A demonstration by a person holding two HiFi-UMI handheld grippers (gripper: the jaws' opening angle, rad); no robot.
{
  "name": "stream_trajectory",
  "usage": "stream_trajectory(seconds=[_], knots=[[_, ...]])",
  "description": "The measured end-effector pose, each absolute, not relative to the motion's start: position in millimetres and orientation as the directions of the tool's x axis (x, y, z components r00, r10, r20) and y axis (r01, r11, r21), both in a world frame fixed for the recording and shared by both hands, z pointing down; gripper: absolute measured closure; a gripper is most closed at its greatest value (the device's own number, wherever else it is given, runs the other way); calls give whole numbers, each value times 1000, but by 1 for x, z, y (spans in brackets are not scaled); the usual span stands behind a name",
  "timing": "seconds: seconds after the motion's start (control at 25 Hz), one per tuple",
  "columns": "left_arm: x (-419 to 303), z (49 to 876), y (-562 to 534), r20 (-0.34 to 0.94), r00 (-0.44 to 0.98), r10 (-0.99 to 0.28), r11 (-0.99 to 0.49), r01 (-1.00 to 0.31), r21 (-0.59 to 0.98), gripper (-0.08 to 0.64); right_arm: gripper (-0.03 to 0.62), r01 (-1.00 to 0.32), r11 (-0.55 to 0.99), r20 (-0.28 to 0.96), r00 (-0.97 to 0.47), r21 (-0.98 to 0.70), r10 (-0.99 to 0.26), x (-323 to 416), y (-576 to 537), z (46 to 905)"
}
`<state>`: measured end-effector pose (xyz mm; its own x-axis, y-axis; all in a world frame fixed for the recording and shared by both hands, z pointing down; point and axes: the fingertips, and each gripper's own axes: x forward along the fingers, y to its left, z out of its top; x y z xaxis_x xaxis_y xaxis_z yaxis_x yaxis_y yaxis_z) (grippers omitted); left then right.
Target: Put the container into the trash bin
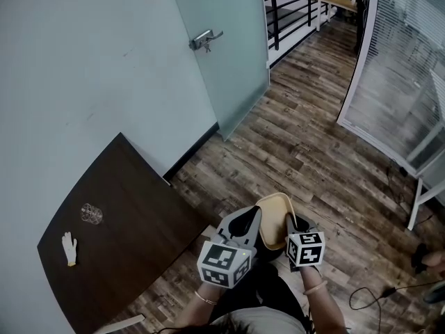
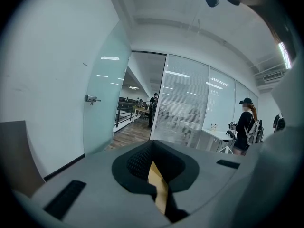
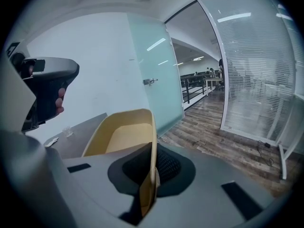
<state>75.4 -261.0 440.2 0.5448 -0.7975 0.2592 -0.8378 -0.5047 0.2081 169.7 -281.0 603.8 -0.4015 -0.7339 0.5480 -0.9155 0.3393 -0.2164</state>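
Clamped shut on opposite sides of the tan container [image 1: 275,210], the left gripper [image 1: 244,223] and right gripper [image 1: 293,225] likely needed to move together, keeping it level.

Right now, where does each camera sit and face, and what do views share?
Head view: on the person's head, steeply down at floor, table, glass door; shows forearms, left gripper and right gripper shut on the container.
Left gripper view: on that gripper, along its jaws clamping the container's rim, toward the door and a standing person.
Right gripper view: on that gripper, over the container toward the door; fingers on the left gripper's handle show.
Shared: container and door in all three.
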Motion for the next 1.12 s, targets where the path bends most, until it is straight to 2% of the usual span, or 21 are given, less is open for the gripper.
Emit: stream_trajectory(seconds=[0.6, 1.12], knots=[[84, 539, -301, 338, 593, -731, -523, -804, 281, 545, 578, -926, 333, 731, -352, -179, -584, 166, -295, 728], [87, 696, -329, 387, 599, -701, -495, -799, 340, 545, 577, -952, 261, 863, -264, -160, -432, 180, -280, 912]])
